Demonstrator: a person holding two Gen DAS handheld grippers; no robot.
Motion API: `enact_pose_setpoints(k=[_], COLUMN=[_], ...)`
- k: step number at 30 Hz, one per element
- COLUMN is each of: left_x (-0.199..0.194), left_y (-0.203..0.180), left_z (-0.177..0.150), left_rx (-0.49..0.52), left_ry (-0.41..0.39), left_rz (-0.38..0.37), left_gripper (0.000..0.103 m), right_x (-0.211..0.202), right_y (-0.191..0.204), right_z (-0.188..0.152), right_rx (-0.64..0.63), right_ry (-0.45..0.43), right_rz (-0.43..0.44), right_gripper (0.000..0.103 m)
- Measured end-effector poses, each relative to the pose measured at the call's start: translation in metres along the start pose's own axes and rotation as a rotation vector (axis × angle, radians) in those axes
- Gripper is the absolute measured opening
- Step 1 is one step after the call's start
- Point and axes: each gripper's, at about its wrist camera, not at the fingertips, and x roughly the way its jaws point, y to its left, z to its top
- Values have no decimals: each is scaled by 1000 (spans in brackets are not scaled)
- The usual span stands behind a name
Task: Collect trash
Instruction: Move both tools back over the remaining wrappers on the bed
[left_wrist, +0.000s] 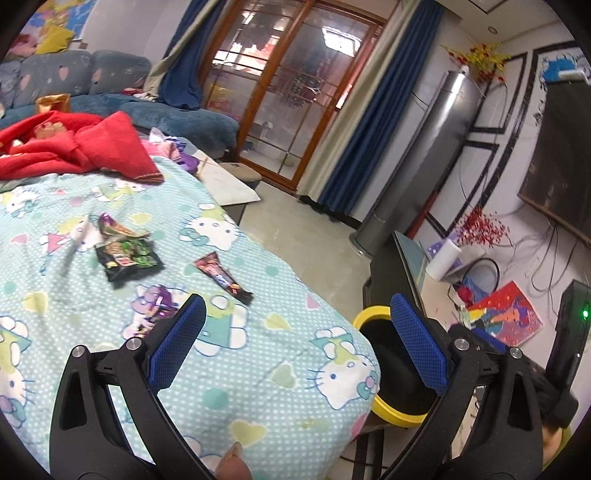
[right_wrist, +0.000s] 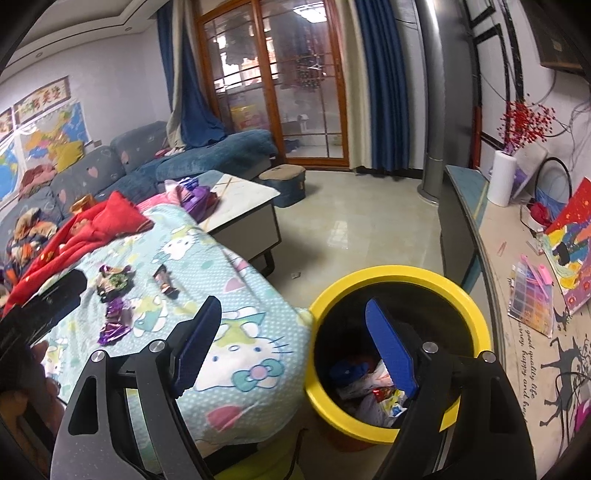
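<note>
Several snack wrappers lie on the Hello Kitty cloth (left_wrist: 229, 369): a black-green packet (left_wrist: 127, 258), a dark bar wrapper (left_wrist: 223, 277), a purple wrapper (left_wrist: 159, 308) by my left finger. My left gripper (left_wrist: 293, 332) is open and empty above the cloth's near edge. The yellow-rimmed trash bin (right_wrist: 399, 275) stands on the floor to the right, with wrappers (right_wrist: 373, 391) inside; it also shows in the left wrist view (left_wrist: 369, 314). My right gripper (right_wrist: 295, 332) is open and empty over the bin's left rim. The purple wrapper (right_wrist: 114, 321) and other wrappers (right_wrist: 166, 282) show on the cloth (right_wrist: 236, 354).
A red cloth (left_wrist: 74, 144) lies at the far end of the covered table. A blue sofa (right_wrist: 147, 162) and a white low table (right_wrist: 240, 199) stand behind. A long counter (right_wrist: 517, 295) with papers and a paper roll (right_wrist: 502, 179) runs along the right wall. Tiled floor (right_wrist: 351, 229) lies between.
</note>
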Motion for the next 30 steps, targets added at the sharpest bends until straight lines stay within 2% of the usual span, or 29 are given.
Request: enact_pose_setpoints(k=[18,30], left_x=[-15,-14], left_y=[85,146], left_z=[16,22], left_rx=[-182,-293], left_ry=[-76,-104], left_rz=[90,162], left_gripper=[92,92], right_x=[22,56], right_y=[79,131], right_z=[-8,-14], right_rx=[-149,-169], right_ry=[55,131], right_rz=[100,224], right_gripper=[82,82])
